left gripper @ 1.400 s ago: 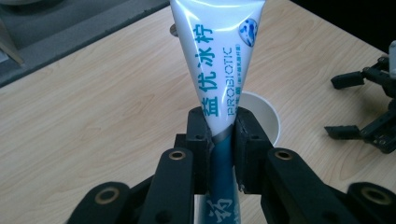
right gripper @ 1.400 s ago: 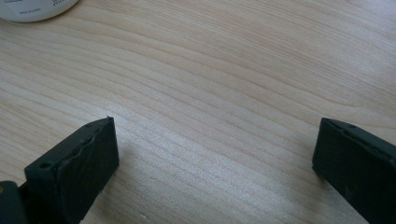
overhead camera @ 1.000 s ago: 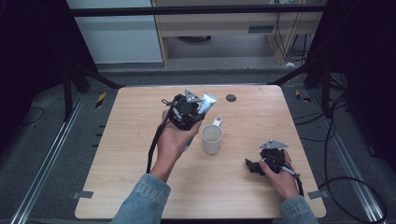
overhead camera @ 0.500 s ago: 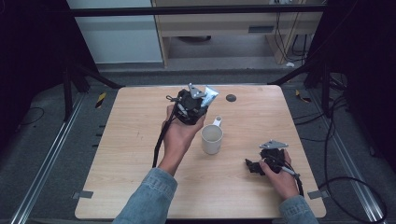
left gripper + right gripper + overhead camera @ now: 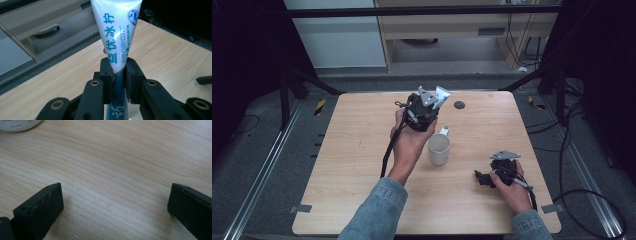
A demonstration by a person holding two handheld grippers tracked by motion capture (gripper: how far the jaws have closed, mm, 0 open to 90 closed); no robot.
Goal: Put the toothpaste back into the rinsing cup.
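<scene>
A white and blue toothpaste tube (image 5: pixel 117 35) marked PROBIOTIC is clamped between the black jaws of my left gripper (image 5: pixel 118 72), its flat crimped end pointing away from the camera. In the high view the left gripper (image 5: pixel 424 107) is held up over the table's far middle with the tube (image 5: pixel 441 95) sticking out past it. A white mug (image 5: pixel 439 149) stands on the table just right of the left forearm. My right gripper (image 5: pixel 484 178) rests low on the table near the right front, its jaws wide apart over bare wood (image 5: pixel 115 202) with nothing between them.
The wooden table (image 5: pixel 352 165) has a small dark round disc (image 5: pixel 459 105) near its far edge. The mug's base (image 5: pixel 17 125) shows at the top left of the right gripper view. Dark stands, cables and a cabinet surround the table.
The left hand has carried the gripper and tube a little farther from the person and to the right. The right gripper has stayed where it was.
</scene>
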